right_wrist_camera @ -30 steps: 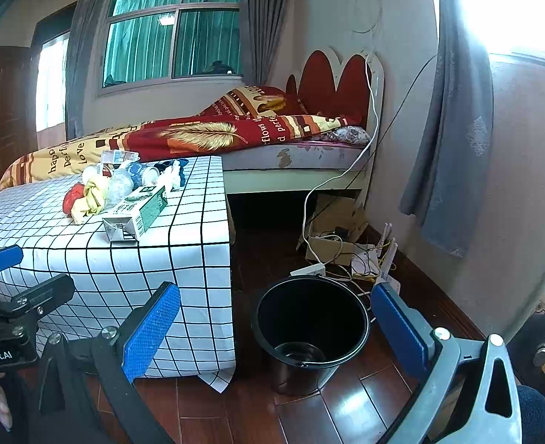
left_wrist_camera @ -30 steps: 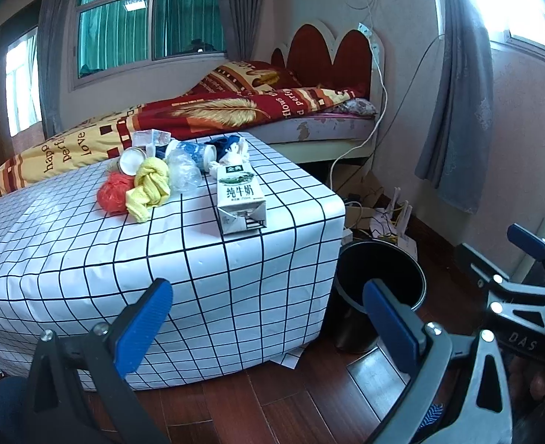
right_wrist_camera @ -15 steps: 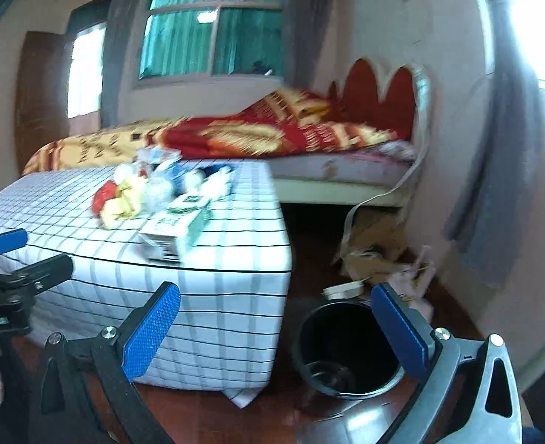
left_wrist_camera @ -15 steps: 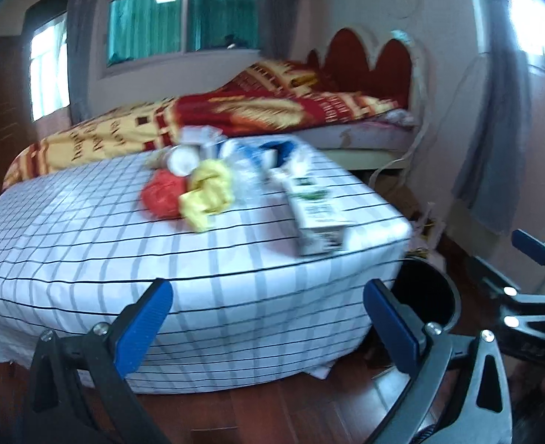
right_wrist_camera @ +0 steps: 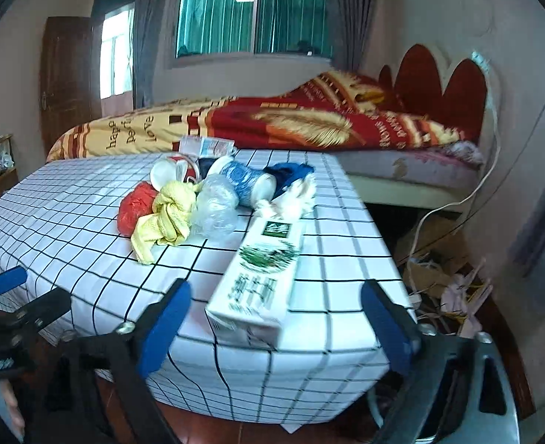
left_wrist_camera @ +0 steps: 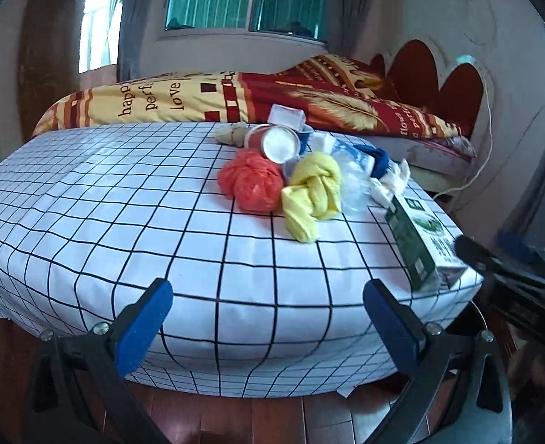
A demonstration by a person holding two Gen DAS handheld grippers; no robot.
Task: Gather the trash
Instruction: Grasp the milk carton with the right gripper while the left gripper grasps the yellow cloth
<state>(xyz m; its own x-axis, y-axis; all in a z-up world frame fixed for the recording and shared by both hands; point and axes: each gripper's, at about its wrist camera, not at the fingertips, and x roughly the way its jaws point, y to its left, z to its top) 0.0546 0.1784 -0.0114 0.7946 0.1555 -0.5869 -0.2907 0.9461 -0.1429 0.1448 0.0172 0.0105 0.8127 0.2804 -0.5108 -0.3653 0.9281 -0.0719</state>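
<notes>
Right wrist: claw point(right_wrist_camera: 272, 327) agape, carton point(right_wrist_camera: 259, 281) blurred.

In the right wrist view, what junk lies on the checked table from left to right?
Red bag → yellow cloth → clear plastic bag → milk carton.
</notes>
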